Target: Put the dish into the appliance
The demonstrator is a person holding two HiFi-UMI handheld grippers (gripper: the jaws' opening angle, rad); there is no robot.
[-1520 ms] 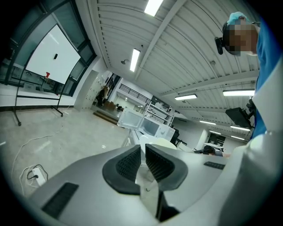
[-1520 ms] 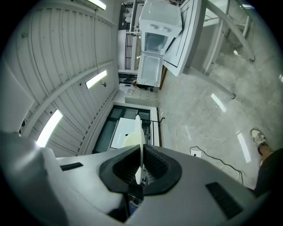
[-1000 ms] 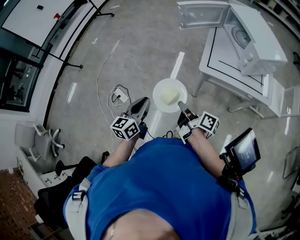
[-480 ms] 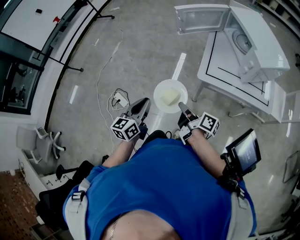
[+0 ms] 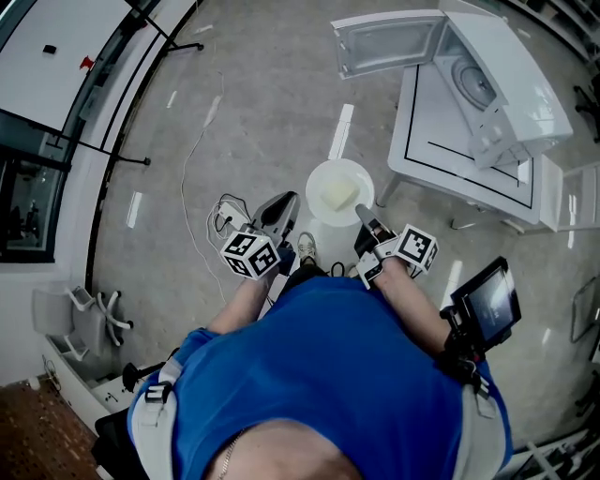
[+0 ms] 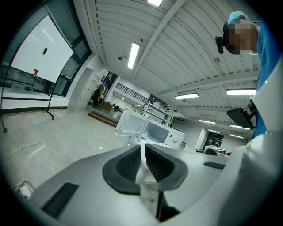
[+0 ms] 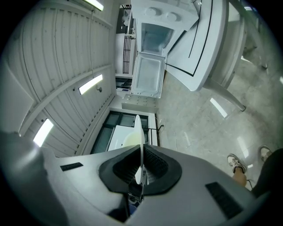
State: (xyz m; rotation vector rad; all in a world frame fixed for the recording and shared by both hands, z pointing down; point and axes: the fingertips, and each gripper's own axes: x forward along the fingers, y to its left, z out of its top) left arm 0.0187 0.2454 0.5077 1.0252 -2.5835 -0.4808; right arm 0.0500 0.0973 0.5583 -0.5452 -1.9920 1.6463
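A white plate (image 5: pixel 339 191) with a pale yellow piece of food on it hangs level over the floor. My right gripper (image 5: pixel 362 214) is shut on its near rim. In the right gripper view the plate (image 7: pixel 139 137) stands edge-on between the pads. The white microwave (image 5: pixel 495 75) sits on a white table (image 5: pixel 450 150) ahead to the right, and its door (image 5: pixel 386 43) is swung open. My left gripper (image 5: pixel 281 208) is beside the plate on the left. In its own view the left gripper (image 6: pixel 142 165) is closed on a small white folded piece (image 6: pixel 144 164); I cannot tell what it is.
A white cable with a plug (image 5: pixel 225 212) lies on the grey floor left of the left gripper. The person's shoe (image 5: pixel 307 247) shows between the grippers. A small screen (image 5: pixel 487 300) hangs at the person's right side. A whiteboard stand (image 5: pixel 150 19) is at the far left.
The person has stepped forward: the floor, cable and microwave have slid down and left in the head view, and a shoe has come into view. Both grippers and the plate keep their pose.
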